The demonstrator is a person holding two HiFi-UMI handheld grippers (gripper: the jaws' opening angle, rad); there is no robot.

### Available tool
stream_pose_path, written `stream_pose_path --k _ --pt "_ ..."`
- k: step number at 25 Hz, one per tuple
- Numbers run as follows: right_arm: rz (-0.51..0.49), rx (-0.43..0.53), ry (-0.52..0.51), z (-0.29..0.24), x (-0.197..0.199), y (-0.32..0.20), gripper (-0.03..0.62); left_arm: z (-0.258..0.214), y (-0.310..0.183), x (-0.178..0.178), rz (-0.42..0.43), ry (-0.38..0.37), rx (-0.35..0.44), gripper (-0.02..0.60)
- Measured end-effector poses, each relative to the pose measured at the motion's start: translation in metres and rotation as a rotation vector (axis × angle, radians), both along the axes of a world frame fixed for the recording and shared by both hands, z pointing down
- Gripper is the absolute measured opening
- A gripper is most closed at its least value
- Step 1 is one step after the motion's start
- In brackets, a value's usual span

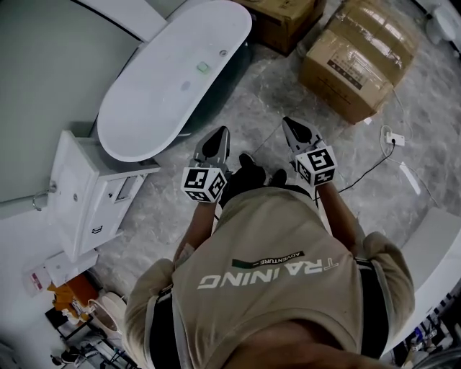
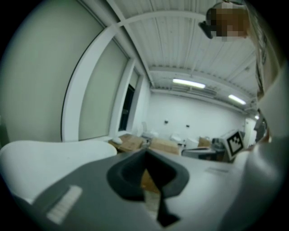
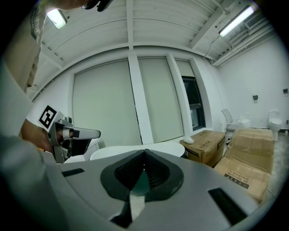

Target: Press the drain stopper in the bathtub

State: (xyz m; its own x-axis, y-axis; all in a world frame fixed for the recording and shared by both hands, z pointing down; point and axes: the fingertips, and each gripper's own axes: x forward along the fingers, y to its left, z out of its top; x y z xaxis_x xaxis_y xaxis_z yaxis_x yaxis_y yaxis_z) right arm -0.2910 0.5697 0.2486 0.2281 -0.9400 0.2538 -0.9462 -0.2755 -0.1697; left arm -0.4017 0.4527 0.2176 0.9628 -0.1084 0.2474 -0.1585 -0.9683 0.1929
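The white bathtub (image 1: 173,86) stood ahead and to the left of the person, its near end close to a white vanity cabinet (image 1: 90,191). On the tub's bottom a faint round spot (image 1: 185,85) may have been the drain stopper, too small to be sure, with a small greenish thing (image 1: 203,67) just beyond it. Grey marbled floor (image 1: 252,108) lay between the tub and the person's dark shoes (image 1: 248,169).

Both tools were held up in front of the chest, well apart from the tub. The left gripper (image 1: 224,131) pointed toward the tub's rim. Its jaws were closed tip to tip with nothing between them. The right gripper (image 1: 286,121) was just the same, pinched together and empty.

To the right, cardboard boxes (image 1: 356,68) were stacked on the floor, another box (image 1: 284,21) sitting beyond the tub's far end. A thin cable (image 1: 371,162) trailed across the floor to a white plug block (image 1: 392,137).
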Motion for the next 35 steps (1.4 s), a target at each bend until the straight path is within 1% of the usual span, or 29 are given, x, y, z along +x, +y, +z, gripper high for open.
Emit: stream_pose_path --k 2,5,9,12,14,19,25,28,31,35 --pt "-0.018 -0.007 -0.009 0.003 0.004 -0.014 0.009 0.002 -0.015 0.009 -0.002 0.001 0.003 0.002" --pt "-0.035 -0.024 -0.009 0.008 0.013 -0.024 0.009 0.008 -0.030 0.032 -0.002 0.023 -0.019 0.002" --pt "-0.019 -0.062 -0.014 0.013 0.041 -0.033 0.009 0.009 -0.046 0.077 0.033 0.051 -0.029 0.002" --pt "-0.017 -0.072 -0.003 0.012 0.065 -0.051 0.009 0.007 -0.064 0.107 0.059 0.072 -0.020 0.002" --pt "-0.016 -0.080 0.011 0.012 0.082 -0.067 0.009 0.009 -0.077 0.125 0.071 0.077 -0.028 0.002" --pt "0.015 -0.084 0.010 0.009 0.127 -0.124 0.009 0.018 -0.123 0.163 0.092 0.052 -0.041 0.002" --pt "-0.014 -0.058 0.113 -0.011 0.162 -0.204 0.009 0.030 -0.190 0.206 0.107 0.031 0.004 0.002" --pt "-0.022 -0.066 0.116 -0.012 0.176 -0.220 0.009 0.029 -0.203 0.227 0.115 0.036 0.025 0.002" --pt "-0.044 -0.077 0.100 -0.009 0.189 -0.230 0.009 0.029 -0.215 0.239 0.087 0.046 0.001 0.002" --pt "-0.053 -0.097 0.084 0.002 0.218 -0.241 0.009 0.050 -0.229 0.251 0.040 0.001 -0.033 0.002"
